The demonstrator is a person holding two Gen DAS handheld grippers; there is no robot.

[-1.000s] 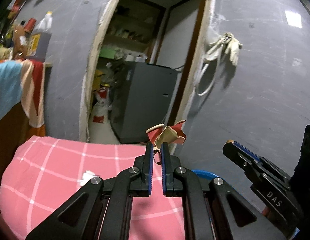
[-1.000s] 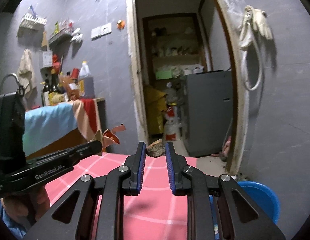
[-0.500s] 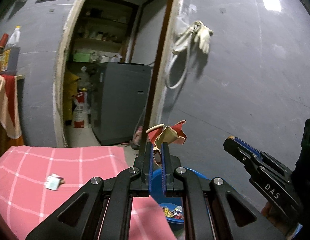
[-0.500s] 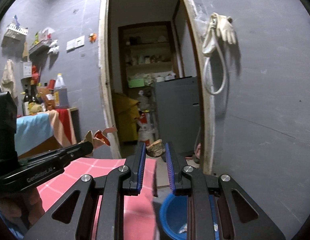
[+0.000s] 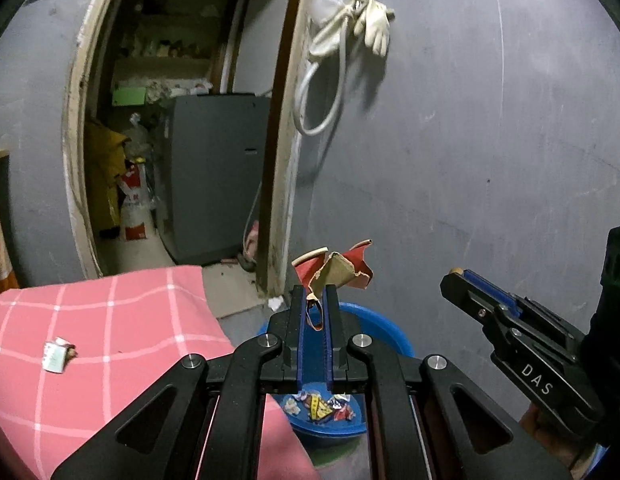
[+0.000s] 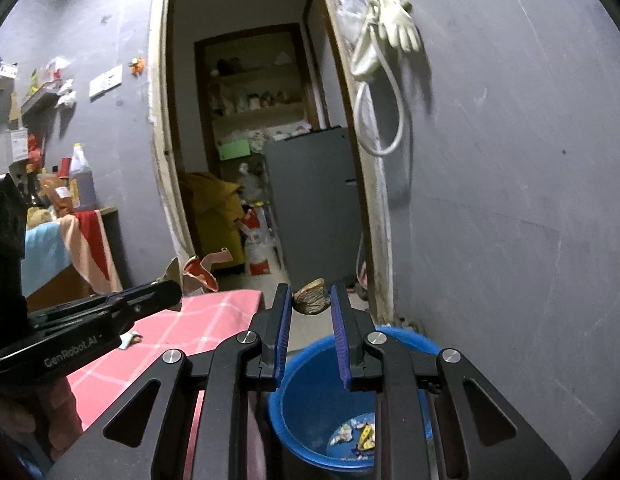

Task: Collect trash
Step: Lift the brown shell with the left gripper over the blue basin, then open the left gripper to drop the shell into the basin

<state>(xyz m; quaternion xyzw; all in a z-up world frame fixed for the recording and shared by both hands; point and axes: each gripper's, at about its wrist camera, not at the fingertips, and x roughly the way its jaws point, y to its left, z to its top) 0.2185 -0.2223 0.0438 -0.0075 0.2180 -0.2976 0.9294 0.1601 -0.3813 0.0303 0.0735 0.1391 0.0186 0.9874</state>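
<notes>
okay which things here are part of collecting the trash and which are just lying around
Part of the job:
- torn wrapper in the left gripper
- brown scrap in the right gripper
- blue bucket with trash in it
- small wrapper on the pink cloth

Lying about:
- glove and hose on the wall
- bottles
- grey cabinet

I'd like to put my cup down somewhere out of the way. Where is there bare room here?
The pink checked cloth is mostly bare: free all around the small crumpled wrapper. Its corner by the blue bucket is crowded: the left hand-held gripper holds a torn red wrapper and the right hand-held gripper a brown scrap over it.
</notes>
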